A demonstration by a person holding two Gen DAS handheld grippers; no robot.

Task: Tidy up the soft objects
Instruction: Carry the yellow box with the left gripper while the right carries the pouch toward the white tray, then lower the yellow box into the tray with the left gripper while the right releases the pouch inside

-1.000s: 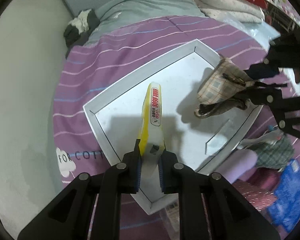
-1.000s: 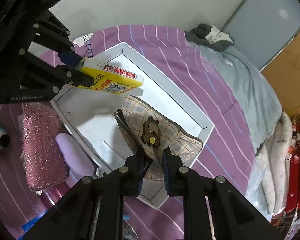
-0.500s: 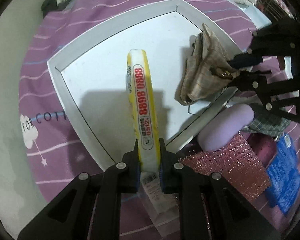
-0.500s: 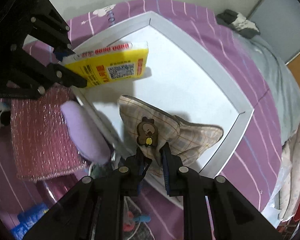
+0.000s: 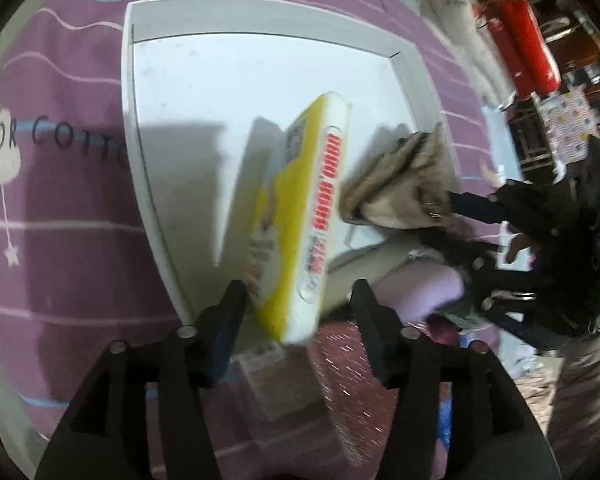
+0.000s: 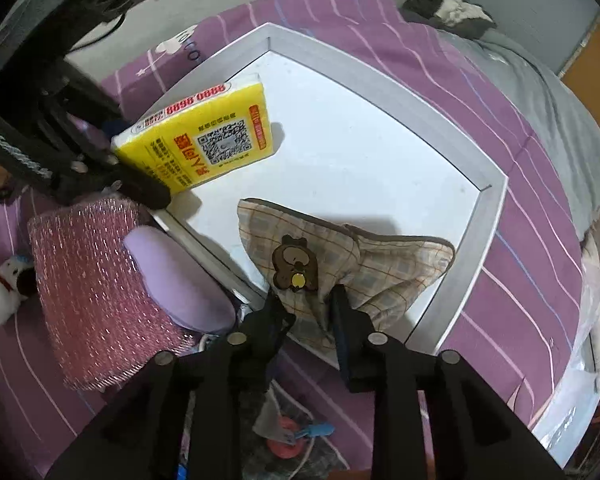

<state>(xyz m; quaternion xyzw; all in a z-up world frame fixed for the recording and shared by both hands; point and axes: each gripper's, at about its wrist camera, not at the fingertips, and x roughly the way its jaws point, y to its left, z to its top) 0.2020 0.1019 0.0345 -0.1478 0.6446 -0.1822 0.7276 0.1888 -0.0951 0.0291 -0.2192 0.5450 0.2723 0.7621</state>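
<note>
Count, both views.

- Trays: one, white, on the striped purple bedspread.
- In the tray: one yellow tissue pack toward its left edge; one checked pouch toward its near edge, bearing one bear badge.
- On the bedspread off the tray's left edge: one pink glittery bag, one lilac pad, one small white plush toy.
- Grippers: two, the left gripper and the right gripper.
- Far corner of the bed: one dark bundle of cloth.
</note>
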